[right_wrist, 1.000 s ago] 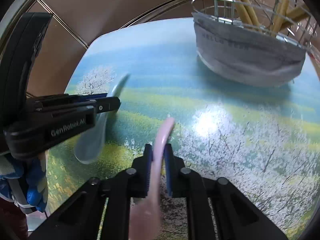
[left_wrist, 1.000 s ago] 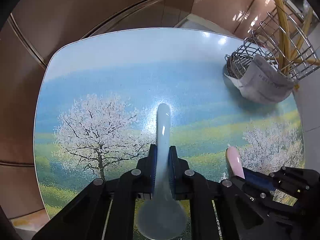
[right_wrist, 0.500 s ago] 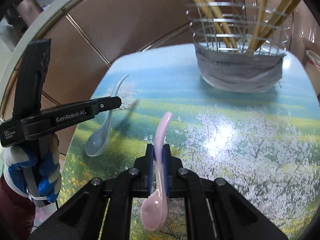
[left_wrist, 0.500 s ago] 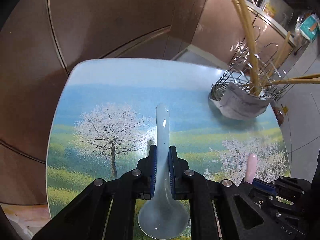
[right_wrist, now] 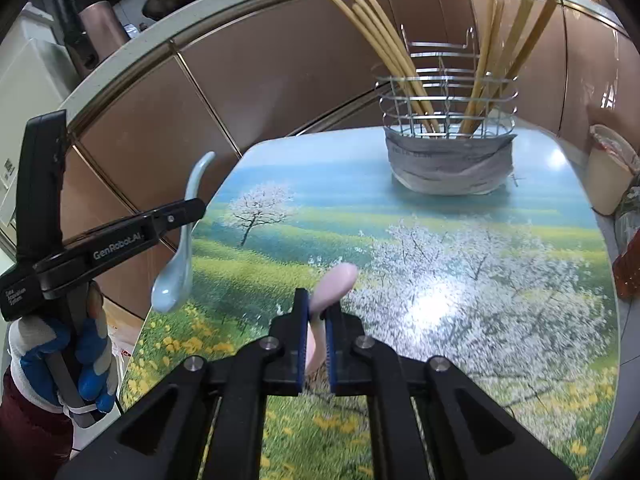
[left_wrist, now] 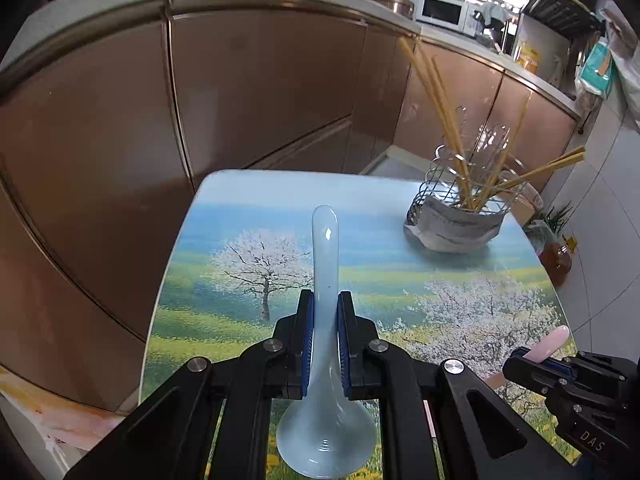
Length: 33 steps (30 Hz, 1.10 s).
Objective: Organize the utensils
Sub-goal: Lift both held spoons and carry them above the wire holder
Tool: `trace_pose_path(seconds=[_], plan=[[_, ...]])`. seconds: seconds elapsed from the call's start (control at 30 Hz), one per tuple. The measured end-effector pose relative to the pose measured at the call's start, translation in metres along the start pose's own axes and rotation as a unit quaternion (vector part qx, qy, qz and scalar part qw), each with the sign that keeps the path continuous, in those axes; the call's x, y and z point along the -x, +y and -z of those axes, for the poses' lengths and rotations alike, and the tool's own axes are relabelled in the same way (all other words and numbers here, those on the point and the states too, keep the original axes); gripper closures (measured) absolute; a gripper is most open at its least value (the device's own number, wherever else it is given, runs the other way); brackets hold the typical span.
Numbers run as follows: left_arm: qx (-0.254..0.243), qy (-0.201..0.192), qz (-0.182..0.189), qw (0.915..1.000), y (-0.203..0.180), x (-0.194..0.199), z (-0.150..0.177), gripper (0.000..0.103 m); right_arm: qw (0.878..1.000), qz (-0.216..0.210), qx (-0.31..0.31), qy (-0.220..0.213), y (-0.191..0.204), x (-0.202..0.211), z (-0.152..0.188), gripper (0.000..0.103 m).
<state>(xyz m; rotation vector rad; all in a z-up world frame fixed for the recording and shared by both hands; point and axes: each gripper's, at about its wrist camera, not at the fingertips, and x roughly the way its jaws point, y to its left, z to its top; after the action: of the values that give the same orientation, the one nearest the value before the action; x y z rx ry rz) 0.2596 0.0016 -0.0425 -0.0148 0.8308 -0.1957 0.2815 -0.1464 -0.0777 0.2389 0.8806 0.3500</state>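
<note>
The left gripper (left_wrist: 324, 336) has its jaws clamped narrow on the neck of a pale blue ceramic soup spoon (left_wrist: 326, 320), whose handle runs straight out ahead of the jaws and whose bowl hangs back beneath them, clear of the table (left_wrist: 360, 196) with the printed blossom-tree landscape. The right gripper (right_wrist: 316, 340) has its jaws pinched nearly closed on a pink ceramic soup spoon (right_wrist: 334, 284), held the same way, with the handle end poking forward and up and the bowl hidden behind the jaws. The target, judging by the task, is the wire utensil basket with a grey cloth wrapped round its base (right_wrist: 448, 136), which stands upright at the far end of the table with long bamboo chopsticks (right_wrist: 384, 40) fanning out of its top. From the right jaws it lies ahead and a little to the right; from the left jaws it lies ahead and well off to the right, so the right hand looks nearer and probably goes first. Each spoon's long axis lies along its jaws, so it likely needs tipping steeply for dropping in among the chopsticks
</note>
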Motion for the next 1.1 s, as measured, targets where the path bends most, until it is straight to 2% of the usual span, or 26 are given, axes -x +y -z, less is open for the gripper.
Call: trace_pose_path(seconds=[0.3, 0.7, 0.83, 1.1], plan=[[-0.013, -0.053, -0.011, 0.9985, -0.01, 0.055, 0.019, 0.092, 0.999, 0.02, 0.016, -0.026, 0.013, 0.05, 0.014, 0.096], [-0.024, -0.101, -0.012, 0.9945, -0.029, 0.101, 0.034, 0.092, 0.997, 0.041, 0.03, -0.062, 0.023, 0.095, 0.028, 0.096], [-0.014, -0.115, 0.01, 0.9933, -0.031, 0.11, 0.017, 0.092, 0.995, 0.047, 0.036, -0.08, 0.022, 0.11, 0.012, 0.096], [-0.004, -0.133, 0.066, 0.9888, -0.046, 0.095, -0.055, 0.092, 0.986, 0.069, 0.061, -0.137, 0.015, 0.139, -0.067, 0.096]])
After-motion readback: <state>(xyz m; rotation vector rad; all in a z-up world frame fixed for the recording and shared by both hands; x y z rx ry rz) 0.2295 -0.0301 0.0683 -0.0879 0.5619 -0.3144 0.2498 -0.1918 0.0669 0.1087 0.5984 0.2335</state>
